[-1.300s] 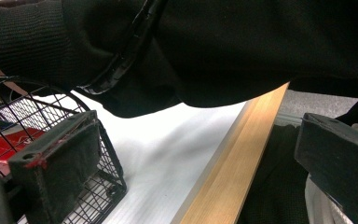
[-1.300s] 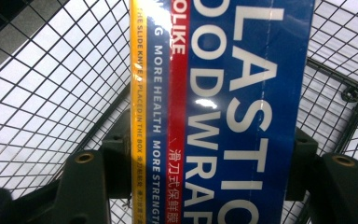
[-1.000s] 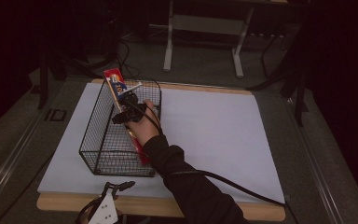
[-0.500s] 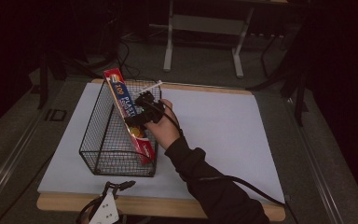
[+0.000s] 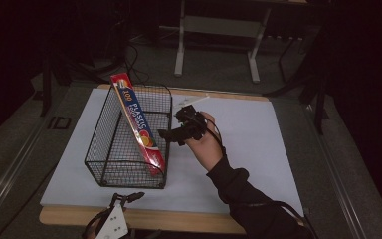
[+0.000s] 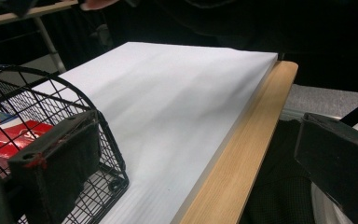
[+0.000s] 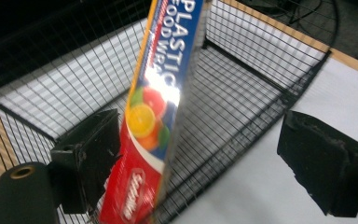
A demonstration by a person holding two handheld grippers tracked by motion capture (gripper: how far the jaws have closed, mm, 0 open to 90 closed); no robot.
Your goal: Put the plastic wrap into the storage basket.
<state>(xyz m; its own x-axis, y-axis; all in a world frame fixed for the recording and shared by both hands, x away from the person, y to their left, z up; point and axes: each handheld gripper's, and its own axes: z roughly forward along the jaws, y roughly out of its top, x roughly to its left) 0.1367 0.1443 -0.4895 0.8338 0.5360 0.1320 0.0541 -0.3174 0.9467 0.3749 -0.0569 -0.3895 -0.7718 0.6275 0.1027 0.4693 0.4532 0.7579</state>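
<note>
The surface [image 5: 258, 149] carries a white mat with a wire basket [image 5: 110, 149] on its left half. Inside the basket a long plastic-wrap box [image 5: 138, 124] leans against the right wall: its lower end rests at the near right corner and its upper end rises above the rim at the far side. Its long axis therefore runs near-to-far and tilts upward toward the far end.

The right claw [image 5: 171, 134] hovers just right of the basket, jaws spread wide and holding nothing. In the right gripper view the box [image 7: 156, 116] lies between the jaw lines, close to the left jaw, with the basket wall between. The box lies directly left of this claw.

The left claw [image 5: 127, 197] rests at the near edge of the surface, open and empty. The right hand is judged nearer to the box.
</note>
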